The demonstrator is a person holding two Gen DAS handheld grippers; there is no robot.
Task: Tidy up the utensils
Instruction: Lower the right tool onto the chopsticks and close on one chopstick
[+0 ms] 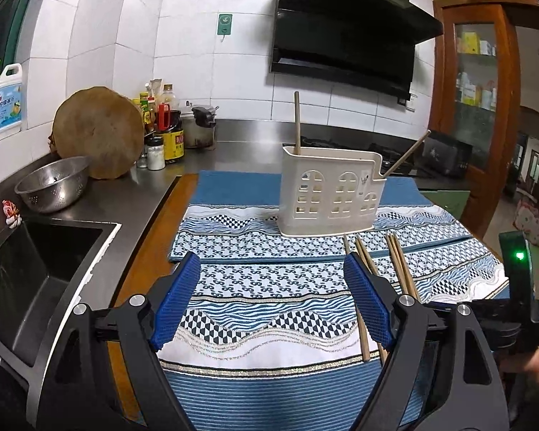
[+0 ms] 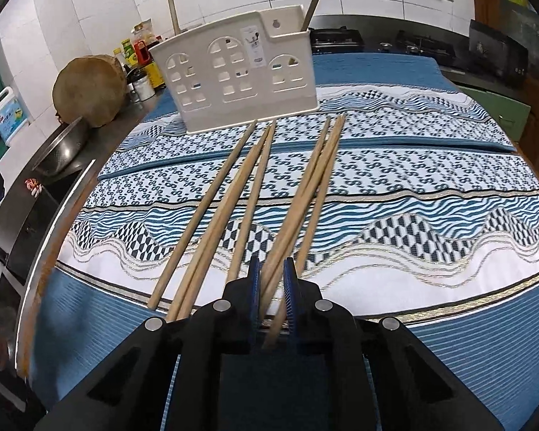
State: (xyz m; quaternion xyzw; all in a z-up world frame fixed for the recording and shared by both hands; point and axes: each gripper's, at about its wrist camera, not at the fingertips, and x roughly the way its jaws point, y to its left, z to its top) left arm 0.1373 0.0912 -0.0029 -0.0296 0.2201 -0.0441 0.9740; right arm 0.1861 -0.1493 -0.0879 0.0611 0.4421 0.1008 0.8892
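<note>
So the right gripper (image 2: 272, 269) has its blue pads pinched in narrow around the near ends of a chopstick pair (image 2: 298, 208), low in the middle of the right wrist view. Looks like two sticks run between the pads, though I can't tell if both are really clamped. Another four loose chopsticks (image 2: 215, 212) lie just left of them on the blue patterned cloth (image 2: 431, 186), all fanning up toward the cream utensil holder (image 2: 233, 72) in the upper middle. The holder already has one chopstick standing at its left end and one leaning out of its right end.

In the left wrist view, the left gripper (image 1: 273, 298) is spread wide with nothing between its pads, hovering over the cloth, holder straight ahead. A steel colander (image 1: 54, 186) and a round wooden chopping board (image 1: 98, 136) sit at left by the sink (image 1: 36, 269).
</note>
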